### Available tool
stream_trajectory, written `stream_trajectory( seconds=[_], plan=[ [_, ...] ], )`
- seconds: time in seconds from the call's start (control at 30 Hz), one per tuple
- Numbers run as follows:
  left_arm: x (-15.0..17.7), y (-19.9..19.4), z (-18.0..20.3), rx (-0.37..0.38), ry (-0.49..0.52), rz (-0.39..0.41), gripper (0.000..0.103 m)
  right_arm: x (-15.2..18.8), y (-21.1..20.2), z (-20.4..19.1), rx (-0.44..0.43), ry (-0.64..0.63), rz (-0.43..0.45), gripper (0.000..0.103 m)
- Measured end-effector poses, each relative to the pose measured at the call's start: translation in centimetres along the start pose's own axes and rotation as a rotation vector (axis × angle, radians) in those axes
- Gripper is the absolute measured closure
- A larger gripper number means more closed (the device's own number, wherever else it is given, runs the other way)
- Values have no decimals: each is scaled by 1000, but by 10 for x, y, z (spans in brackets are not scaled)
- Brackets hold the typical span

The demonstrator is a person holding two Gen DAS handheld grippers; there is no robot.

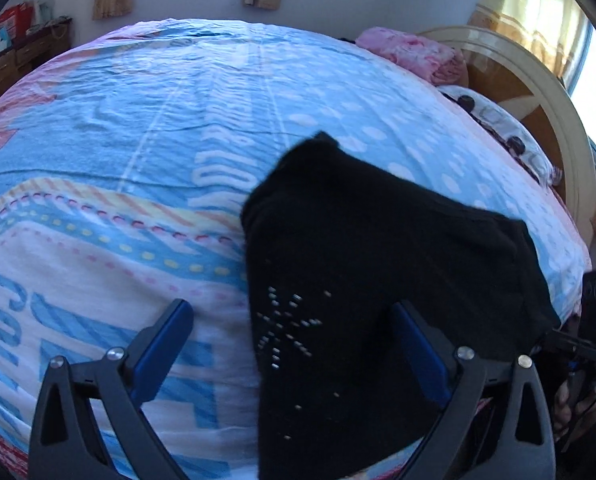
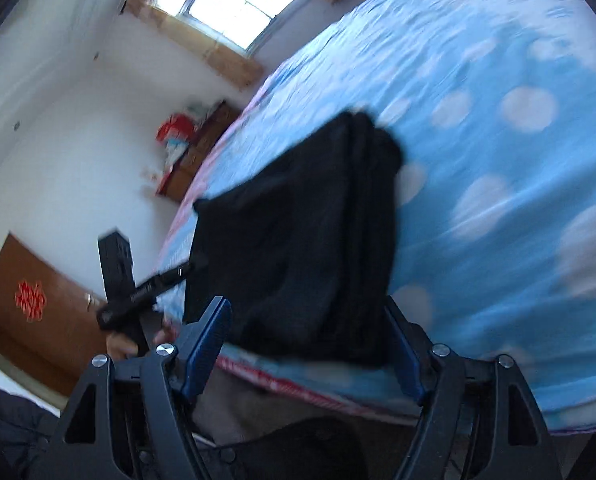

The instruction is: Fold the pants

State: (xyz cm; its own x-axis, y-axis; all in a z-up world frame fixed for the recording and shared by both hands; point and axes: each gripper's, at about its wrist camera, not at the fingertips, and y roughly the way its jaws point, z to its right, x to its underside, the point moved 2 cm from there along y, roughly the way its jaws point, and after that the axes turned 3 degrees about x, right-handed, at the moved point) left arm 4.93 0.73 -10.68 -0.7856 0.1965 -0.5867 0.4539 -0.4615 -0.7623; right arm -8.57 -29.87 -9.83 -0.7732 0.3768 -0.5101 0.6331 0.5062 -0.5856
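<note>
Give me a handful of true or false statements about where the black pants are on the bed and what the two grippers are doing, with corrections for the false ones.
1. The black pants lie on a blue patterned bedspread. True.
2. The left gripper is clamped shut on the pants. False: its jaws stand wide open, one finger over the bedspread and one over the pants, not pressing on the fabric.
3. A pattern of small shiny studs shows on the pants. True.
4. The pants sit in the middle of the bed, far from any edge. False: they lie at the near edge.
5. The right gripper holds a pink pillow. False: its jaws are open and hold nothing; the pink bedding lies by the headboard.
</note>
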Motion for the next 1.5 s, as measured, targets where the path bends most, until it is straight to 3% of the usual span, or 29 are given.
stream_trajectory(
  seconds=[0.07,0.13,0.17,0.2,0.27,0.3,0.33,0.37,0.47,0.63,0.77,0.93,1.03,1.07,1.13,1.2,1.23,1.27,1.33,1.4,1.5],
  plan=[
    [4,4,8,-21,60,-9,1,1,5,-3,8,-11,-8,28],
    [6,4,10,-23,68,-6,1,-3,-1,17,-83,136,21,31],
    [5,3,9,-10,55,-4,2,-4,-5,28,-132,220,48,37],
    [3,2,6,-3,39,-2,5,-3,-10,42,-184,313,73,46],
    [2,-1,4,5,18,10,23,2,-10,54,-183,367,69,59],
    [2,-2,5,23,16,14,30,4,-7,54,-132,345,52,63],
    [2,-3,7,68,14,12,53,6,-4,50,-98,312,44,63],
    [2,-4,7,100,-3,13,58,6,-1,44,-75,278,37,63],
    [2,-4,5,115,-16,14,68,5,5,34,-53,225,-7,63],
    [-3,-14,-21,259,-199,30,79,8,9,29,-128,243,-49,69],
    [-14,-35,-22,251,-184,95,86,-8,1,25,-217,291,-10,71],
    [-41,-78,-48,172,-176,242,92,-52,14,-16,-266,199,-35,71],
    [-62,-99,-75,85,-175,321,92,-85,38,-41,-290,126,-64,71],
    [-68,-103,-87,46,-186,310,92,-96,48,-49,-290,101,-74,71],
    [-71,-105,-105,39,-217,285,91,-116,69,-63,-255,53,-101,71],
    [-66,-101,-109,75,-218,229,79,-125,78,-69,-224,50,-126,71],
    [-62,-97,-108,83,-189,198,67,-126,78,-69,-220,54,-134,71],
    [-58,-92,-102,84,-160,183,54,-123,72,-66,-215,51,-136,71],
    [-52,-80,-87,99,-99,154,42,-111,56,-60,-209,63,-129,71],
    [-48,-63,-65,121,-38,114,40,-96,39,-47,-199,102,-113,71],
    [-43,-37,-53,85,-6,60,40,-55,10,-18,-147,141,-90,71]
  ],
)
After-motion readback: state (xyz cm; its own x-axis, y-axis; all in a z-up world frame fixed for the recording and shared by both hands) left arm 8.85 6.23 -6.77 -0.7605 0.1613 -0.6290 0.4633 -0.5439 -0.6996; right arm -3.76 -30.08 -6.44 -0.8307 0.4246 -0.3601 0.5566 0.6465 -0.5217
